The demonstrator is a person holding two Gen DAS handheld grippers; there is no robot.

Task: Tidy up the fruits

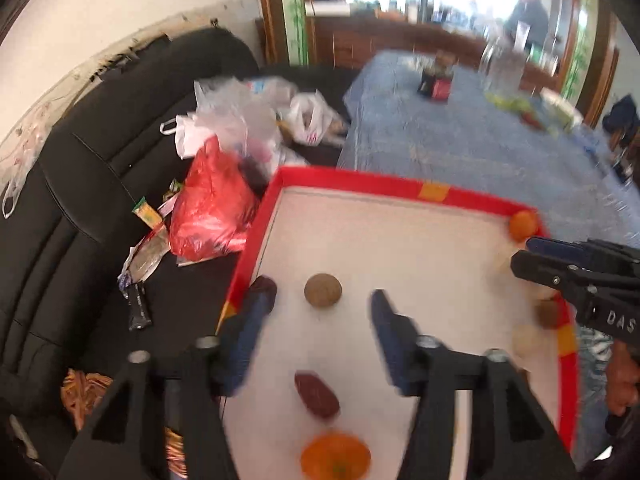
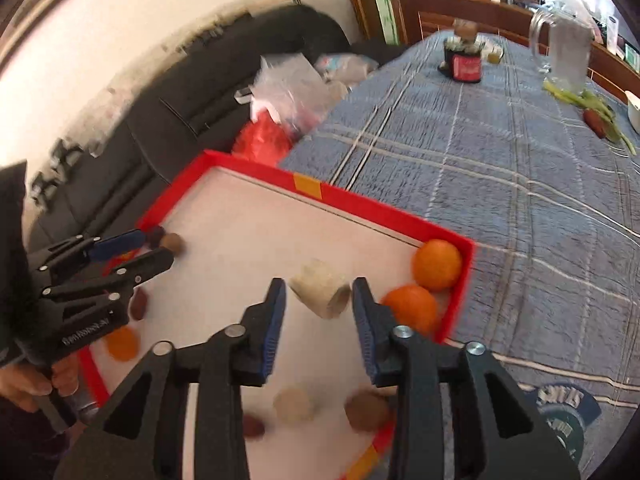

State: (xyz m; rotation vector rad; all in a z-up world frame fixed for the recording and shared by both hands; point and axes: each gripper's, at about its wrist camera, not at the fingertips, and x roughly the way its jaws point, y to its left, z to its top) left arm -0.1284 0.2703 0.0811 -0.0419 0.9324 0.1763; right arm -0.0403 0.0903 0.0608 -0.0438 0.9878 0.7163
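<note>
A red-rimmed tray (image 1: 436, 191) with a white floor holds loose fruit. My left gripper (image 1: 320, 304) is open, and a round brown fruit (image 1: 323, 291) lies between its blue fingertips without touching them. Closer in lie a dark red date (image 1: 316, 394) and an orange (image 1: 335, 456). My right gripper (image 2: 319, 300) is open around a pale cylindrical piece (image 2: 320, 294) that rests on the tray floor. Two oranges (image 2: 437, 264) sit in the tray's right corner. The right gripper (image 1: 524, 252) enters the left wrist view from the right. The left gripper (image 2: 150, 248) shows at the left of the right wrist view.
The tray sits on a table with a blue plaid cloth (image 2: 500, 184). Farther back stand a glass jug (image 2: 568, 48), a red can (image 2: 466, 65) and green stalks (image 2: 588, 104). A black sofa (image 1: 100, 168) with plastic bags (image 1: 216, 208) lies left of the tray. More small fruits (image 2: 366, 412) lie near the tray's front edge.
</note>
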